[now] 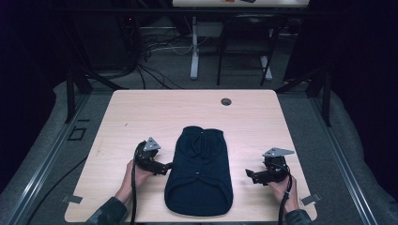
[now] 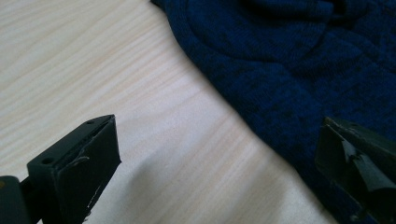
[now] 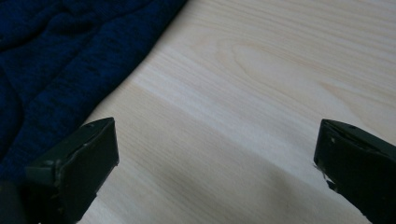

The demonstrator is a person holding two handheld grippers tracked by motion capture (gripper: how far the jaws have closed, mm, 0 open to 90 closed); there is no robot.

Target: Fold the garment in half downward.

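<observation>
Both hands hold wide-open grippers, left gripper and right gripper, flanking a dark blue sweater on the counter; its folds are hard to read.

Table was light wood-grain laminate — smooth, with a soft satin sheen. Garment was dark navy knit cloth, matt, ribbed and slightly fuzzy. Left gripper and right gripper had matt black plastic jaws — edges scuffed and chipped.
</observation>
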